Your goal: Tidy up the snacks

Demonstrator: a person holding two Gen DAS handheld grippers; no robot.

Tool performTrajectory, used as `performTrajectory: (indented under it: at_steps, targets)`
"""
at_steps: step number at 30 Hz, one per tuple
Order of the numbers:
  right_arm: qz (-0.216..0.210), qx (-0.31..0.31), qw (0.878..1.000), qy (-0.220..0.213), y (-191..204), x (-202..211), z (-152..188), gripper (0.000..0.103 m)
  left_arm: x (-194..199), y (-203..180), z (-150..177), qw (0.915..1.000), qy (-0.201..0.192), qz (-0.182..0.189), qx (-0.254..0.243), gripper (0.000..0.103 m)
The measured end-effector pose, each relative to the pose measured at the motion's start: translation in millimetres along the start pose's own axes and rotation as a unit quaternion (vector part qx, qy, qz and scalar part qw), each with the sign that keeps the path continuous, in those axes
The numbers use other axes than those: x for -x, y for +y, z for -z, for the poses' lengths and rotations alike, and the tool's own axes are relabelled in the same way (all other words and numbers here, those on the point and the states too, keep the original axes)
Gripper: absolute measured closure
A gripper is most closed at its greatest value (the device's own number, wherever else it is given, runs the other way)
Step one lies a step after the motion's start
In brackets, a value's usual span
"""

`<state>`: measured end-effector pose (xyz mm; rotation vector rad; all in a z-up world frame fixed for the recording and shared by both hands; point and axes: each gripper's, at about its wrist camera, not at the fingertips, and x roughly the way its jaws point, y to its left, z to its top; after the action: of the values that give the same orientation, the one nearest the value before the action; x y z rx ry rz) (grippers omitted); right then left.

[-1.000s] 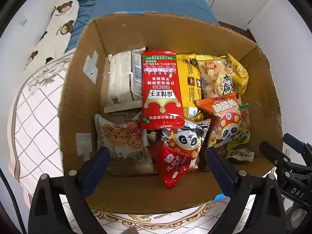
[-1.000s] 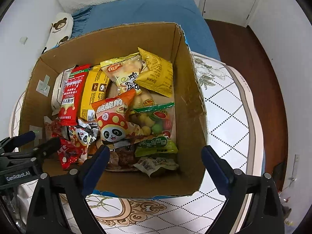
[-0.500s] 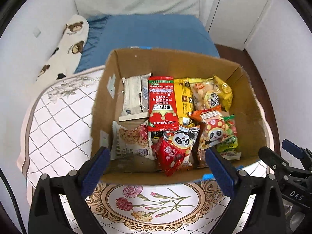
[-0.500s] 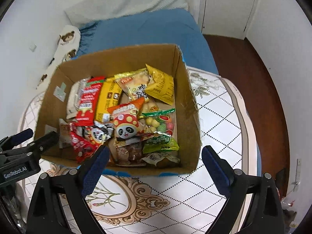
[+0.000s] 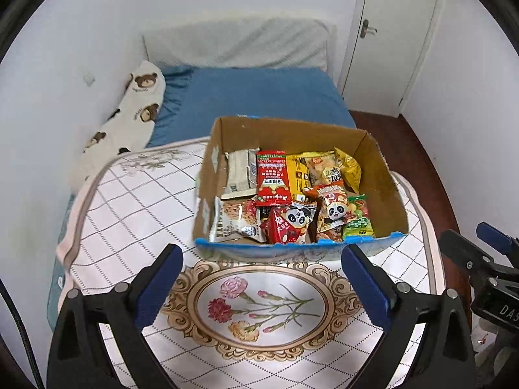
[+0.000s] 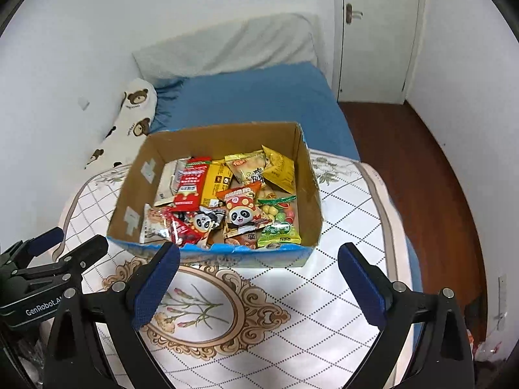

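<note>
An open cardboard box (image 5: 386, 175) (image 6: 129, 194) stands on the round table, holding several snack packets. Among them are a red packet (image 5: 271, 178) (image 6: 189, 184), yellow packets (image 5: 348, 168) (image 6: 279, 168), panda-print packets (image 5: 334, 210) (image 6: 241, 214) and a green candy bag (image 6: 280, 230). My left gripper (image 5: 261, 278) is open, empty, held above the table in front of the box. My right gripper (image 6: 258, 278) is open and empty too, just to its right, also short of the box. Each gripper shows at the edge of the other's view.
The table has a white quilted cloth with a floral medallion (image 5: 259, 304) (image 6: 194, 308). Behind it stands a bed with a blue sheet (image 5: 259, 97), a white pillow (image 5: 236, 42) and a bear-print cushion (image 5: 129, 113). A white door (image 5: 389, 32) and wooden floor (image 6: 421, 178) lie to the right.
Both grippers have pulled back and up from over the box, so the box looks smaller and the tabletop in front shows. Both stay open and empty.
</note>
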<state>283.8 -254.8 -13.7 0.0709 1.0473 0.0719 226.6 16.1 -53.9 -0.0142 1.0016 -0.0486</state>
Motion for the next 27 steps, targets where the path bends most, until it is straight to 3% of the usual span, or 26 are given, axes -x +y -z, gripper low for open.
performTrajectory:
  at_steps: [15,27]
  targets:
    - [-0.01,0.018,0.996,-0.089,17.1,129.2,35.9,0.001,109.1,0.0,32.3,0.9966,-0.081,-0.015,-0.005,0.003]
    - [-0.011,0.034,0.993,-0.109,25.9,172.5,56.3,0.0,144.0,-9.1,51.6,0.9943,-0.104,-0.022,-0.013,0.003]
